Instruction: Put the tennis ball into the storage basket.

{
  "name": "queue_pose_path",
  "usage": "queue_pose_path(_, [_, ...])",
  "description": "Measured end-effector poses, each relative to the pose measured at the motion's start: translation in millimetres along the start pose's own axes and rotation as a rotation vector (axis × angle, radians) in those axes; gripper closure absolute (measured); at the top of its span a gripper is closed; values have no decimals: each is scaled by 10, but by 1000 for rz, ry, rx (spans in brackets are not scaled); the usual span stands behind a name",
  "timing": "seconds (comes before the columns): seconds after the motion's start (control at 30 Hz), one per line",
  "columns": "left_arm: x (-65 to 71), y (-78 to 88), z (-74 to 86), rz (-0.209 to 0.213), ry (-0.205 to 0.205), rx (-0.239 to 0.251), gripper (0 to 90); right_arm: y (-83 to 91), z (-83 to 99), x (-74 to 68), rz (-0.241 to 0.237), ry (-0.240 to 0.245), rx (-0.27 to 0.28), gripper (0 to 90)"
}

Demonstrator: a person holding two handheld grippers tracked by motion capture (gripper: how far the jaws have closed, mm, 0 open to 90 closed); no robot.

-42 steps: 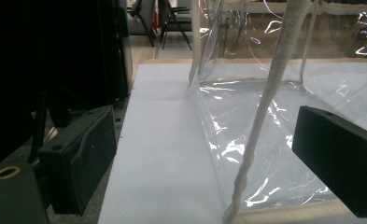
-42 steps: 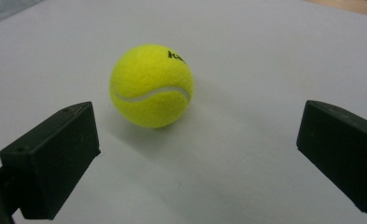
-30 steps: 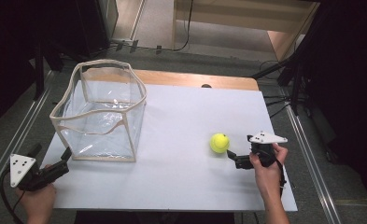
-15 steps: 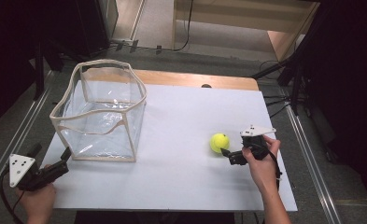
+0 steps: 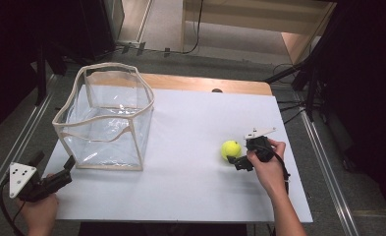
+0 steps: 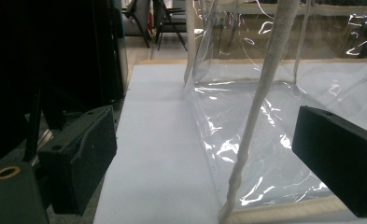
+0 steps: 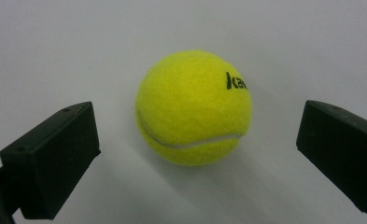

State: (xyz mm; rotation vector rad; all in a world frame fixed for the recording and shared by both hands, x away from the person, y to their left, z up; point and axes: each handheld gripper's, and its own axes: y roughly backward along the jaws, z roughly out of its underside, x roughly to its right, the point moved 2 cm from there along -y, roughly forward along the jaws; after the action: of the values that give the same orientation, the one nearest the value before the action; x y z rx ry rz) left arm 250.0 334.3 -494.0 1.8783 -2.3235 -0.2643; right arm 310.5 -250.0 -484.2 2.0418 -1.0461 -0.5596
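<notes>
White table (image 5: 190,187) fills mid-frame in the high view, wood strip along its far edge. Clear bin (image 5: 107,123) with cream trim sits upper left of the tabletop, open top up, empty as far as I can see. Ball (image 5: 231,149) is right of centre on the bare table, well apart from the bin. Right gripper (image 5: 235,161) sits just lower right of the ball, jaws spread, aimed up-left at it. Left gripper (image 5: 58,172) is at lower left, at the table's near-left corner, pointed toward the bin's near corner, jaws spread, holding nothing. The high view gives layout but no jaw-to-ball gap; the right gripper view does: ball (image 7: 194,107) centred between the two black jaws, clear space both sides, no contact, resting on the table. It also shows the white seam curving across the lower half and black lettering at upper right. Ball is round, so no long axis. The left gripper view shows the bin (image 6: 265,140) close up: a cream corner edge between the jaws, crinkled clear wall behind it, not touched.
</notes>
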Motion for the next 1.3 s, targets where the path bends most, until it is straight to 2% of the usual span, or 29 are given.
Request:
queue_pose_path(0.1, [2, -1, 0, 3, -2, 1, 69, -30, -23, 3, -5, 8, -5, 0])
queue_pose_path(0.13, [3, 2, 0, 12, -4, 2, 69, -56, -45, -7, -12, -2, -32, 0])
queue_pose_path(0.4, [14, 5, 0, 25, -9, 5, 69, -167, -121, -37, -27, 3, -82, 0])
queue_pose_path(0.43, [14, 3, -1, 26, -11, 3, 69, -184, -127, -30, -27, 18, -87, 0])
queue_pose_path(0.5, [14, 4, -1, 26, -12, 2, 69, -209, -143, -41, -27, 3, -103, 0])
queue_pose_path(0.57, [13, 4, -1, 26, -11, 3, 69, -231, -154, -36, -23, 12, -115, 56])
queue_pose_path(0.63, [13, 5, -1, 29, -12, 4, 69, -244, -166, -43, -18, 0, -128, 57])
queue_pose_path(0.73, [18, 6, -2, 32, -13, 9, 69, -271, -184, -43, -18, 17, -139, 57])
queue_pose_path(0.8, [21, 5, -1, 33, -14, 6, 69, -286, -189, -48, -20, 11, -147, 64])
queue_pose_path(0.87, [20, 5, -2, 34, -14, 8, 69, -305, -188, -37, -7, 11, -156, 116])
queue_pose_path(1.07, [18, 8, -3, 34, -11, 5, 69, -352, -187, -42, -6, 10, -185, 138])
queue_pose_path(1.17, [18, 8, -4, 36, -10, 8, 69, -372, -192, -50, 19, 19, -195, 222])
queue_pose_path(1.3, [18, 7, -3, 37, -13, 6, 69, -370, -204, -48, 15, 21, -201, 232])
